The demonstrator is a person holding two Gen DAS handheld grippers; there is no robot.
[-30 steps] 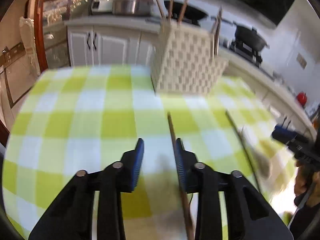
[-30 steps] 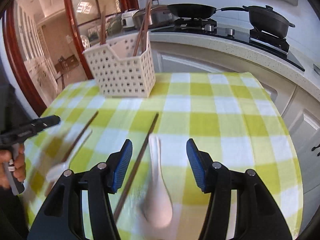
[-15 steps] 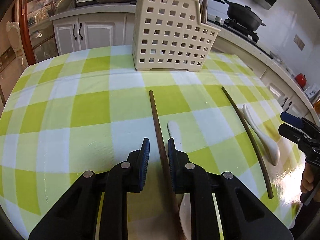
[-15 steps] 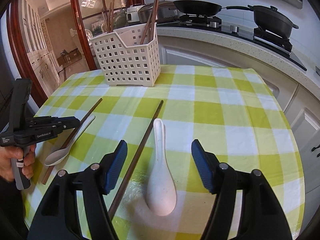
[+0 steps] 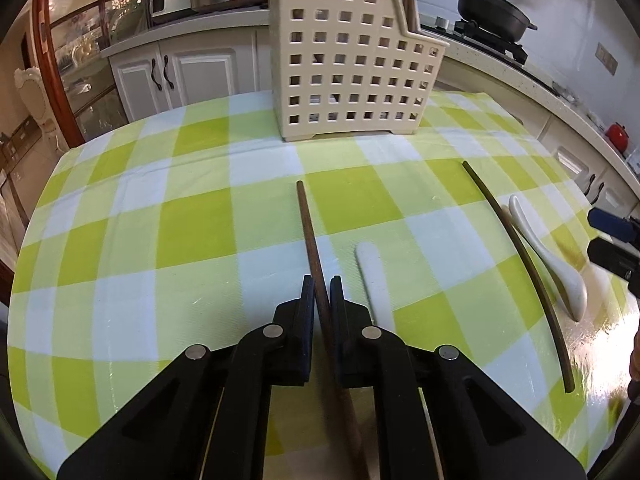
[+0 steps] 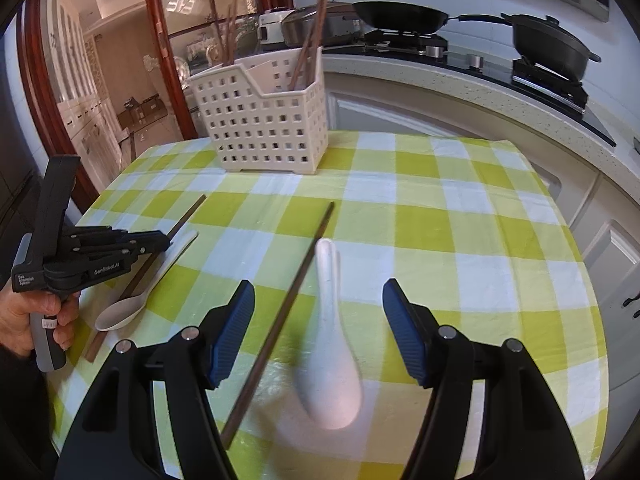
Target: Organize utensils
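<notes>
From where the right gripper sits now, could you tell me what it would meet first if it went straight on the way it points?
Most likely the white spoon, lying on the tablecloth between the open fingers of the right gripper. A dark chopstick lies just left of it. Depth is hard to judge.

cabinets (image 5: 188, 76): white | stove (image 6: 548, 76): black | door frame (image 6: 160, 60): red wood | light: bright daylight

Two brown chopsticks (image 5: 310, 236) (image 5: 520, 252) and two white spoons (image 5: 374, 280) (image 5: 552, 260) lying flat on checked cloth; white perforated caddy (image 5: 348, 60) standing upright behind, holding more chopsticks (image 6: 308, 44).
</notes>
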